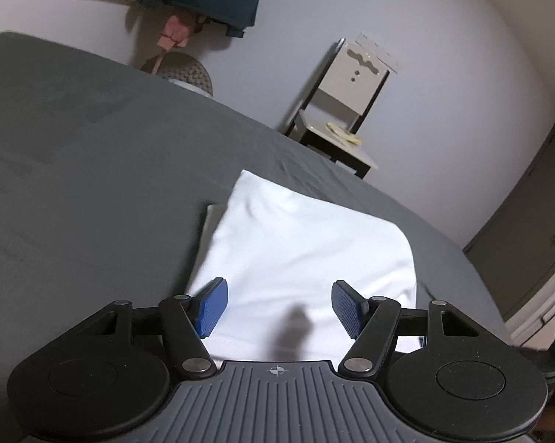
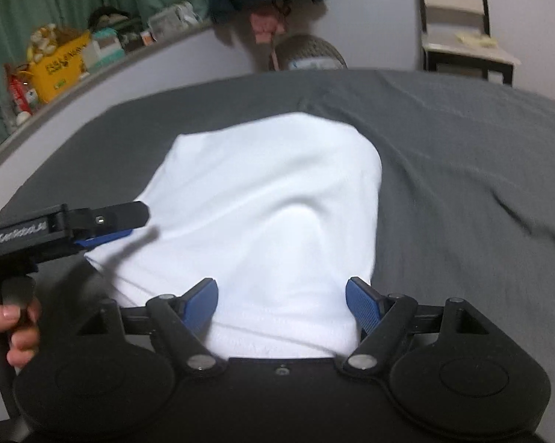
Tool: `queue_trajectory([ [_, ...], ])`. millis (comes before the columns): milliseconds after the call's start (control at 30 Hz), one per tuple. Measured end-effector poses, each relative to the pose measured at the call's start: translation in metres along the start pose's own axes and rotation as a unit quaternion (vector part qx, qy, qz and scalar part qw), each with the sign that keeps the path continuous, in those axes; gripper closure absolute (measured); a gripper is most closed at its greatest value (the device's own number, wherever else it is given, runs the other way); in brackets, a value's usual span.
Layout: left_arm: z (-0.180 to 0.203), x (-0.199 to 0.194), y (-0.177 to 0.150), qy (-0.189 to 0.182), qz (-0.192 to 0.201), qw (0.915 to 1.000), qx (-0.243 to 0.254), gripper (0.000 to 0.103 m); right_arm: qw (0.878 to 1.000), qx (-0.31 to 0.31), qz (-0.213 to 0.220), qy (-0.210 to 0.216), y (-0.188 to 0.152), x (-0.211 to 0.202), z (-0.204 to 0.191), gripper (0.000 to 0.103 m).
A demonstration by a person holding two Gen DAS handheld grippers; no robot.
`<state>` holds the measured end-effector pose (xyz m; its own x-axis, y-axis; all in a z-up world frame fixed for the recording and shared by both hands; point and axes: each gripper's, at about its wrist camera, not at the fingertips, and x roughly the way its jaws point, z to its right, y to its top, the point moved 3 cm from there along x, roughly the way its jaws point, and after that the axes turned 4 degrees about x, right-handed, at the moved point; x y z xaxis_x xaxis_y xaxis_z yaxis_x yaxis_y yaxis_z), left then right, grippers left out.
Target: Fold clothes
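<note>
Right tongs [image 2: 281,301] and left tongs [image 1: 279,306] hover released over the folded white garment [image 2: 262,199]; fold complete; next, set aside.

A white garment [image 2: 262,203] lies folded into a compact, roughly rectangular bundle on the dark grey bed sheet [image 2: 462,155]. Its top layer is smooth and slightly puffed, with a soft ridge running down the middle and rounded corners at the far end. In the left wrist view a lower layer pokes out as a narrow strip along the bundle's left edge. The near edge seems to be a stitched hem, though blur makes that uncertain.
</note>
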<state>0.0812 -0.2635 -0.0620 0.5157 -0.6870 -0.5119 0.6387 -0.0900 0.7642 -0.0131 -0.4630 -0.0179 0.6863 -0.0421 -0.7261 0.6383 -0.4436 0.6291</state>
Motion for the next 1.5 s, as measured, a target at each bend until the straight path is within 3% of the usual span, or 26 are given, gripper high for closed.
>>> queue_trajectory([
  [133,0.001,-0.023,0.01,0.027,-0.001,0.9985,0.048,0.037,1.0,-0.023,-0.006,-0.019,-0.001,-0.014,-0.014,0.027],
  [167,0.005,-0.028,0.012,0.035,-0.001,0.9974,0.064,0.036,0.999,-0.029,0.015,-0.021,-0.001,-0.021,-0.018,0.027],
  [267,0.0,-0.068,0.005,0.043,0.002,0.9947,0.094,0.036,0.995,-0.047,0.09,-0.015,0.002,-0.031,-0.029,0.01],
  [367,-0.01,-0.11,-0.003,0.038,0.006,0.9947,0.096,0.036,0.991,-0.068,0.118,0.007,0.001,-0.014,-0.033,0.013],
  [433,-0.016,-0.122,-0.009,0.031,0.0,0.9955,0.09,0.036,0.995,-0.041,0.087,0.017,-0.002,0.005,-0.025,0.02],
  [500,-0.018,-0.125,-0.015,0.032,-0.016,0.9948,0.095,0.036,0.997,-0.018,0.075,0.014,-0.014,0.007,-0.016,0.02],
  [633,-0.021,-0.131,-0.031,0.041,-0.037,0.9893,0.135,0.034,0.996,-0.063,0.04,-0.037,-0.028,-0.008,-0.028,0.02],
  [700,-0.022,-0.135,-0.039,0.05,-0.033,0.9871,0.149,0.022,0.996,-0.056,0.038,-0.064,-0.037,-0.019,-0.036,0.019],
  [733,-0.021,-0.134,-0.042,0.05,-0.03,0.9863,0.154,0.022,0.995,-0.042,0.046,-0.073,-0.044,-0.026,-0.04,0.018],
  [800,-0.018,-0.132,-0.047,0.052,-0.023,0.9846,0.165,0.022,0.994,-0.008,0.073,-0.077,-0.06,-0.039,-0.051,0.0],
  [900,-0.013,-0.124,-0.05,0.054,-0.015,0.9796,0.193,0.022,0.987,-0.005,0.129,-0.097,-0.085,-0.057,-0.073,0.0],
  [1033,-0.012,-0.119,-0.048,0.068,0.008,0.9748,0.212,0.022,0.978,-0.021,0.159,-0.133,-0.11,-0.067,-0.094,0.0],
  [1200,-0.022,-0.107,-0.048,0.07,0.014,0.9789,0.192,0.022,0.973,0.018,0.143,-0.183,-0.13,-0.06,-0.091,0.0],
  [1400,-0.026,-0.087,-0.05,0.087,0.006,0.9761,0.199,0.022,0.97,0.015,0.151,-0.188,-0.134,-0.042,-0.092,0.0],
  [1500,-0.025,-0.079,-0.055,0.087,-0.009,0.9745,0.206,0.022,0.973,0.018,0.135,-0.188,-0.135,-0.033,-0.091,0.0],
])
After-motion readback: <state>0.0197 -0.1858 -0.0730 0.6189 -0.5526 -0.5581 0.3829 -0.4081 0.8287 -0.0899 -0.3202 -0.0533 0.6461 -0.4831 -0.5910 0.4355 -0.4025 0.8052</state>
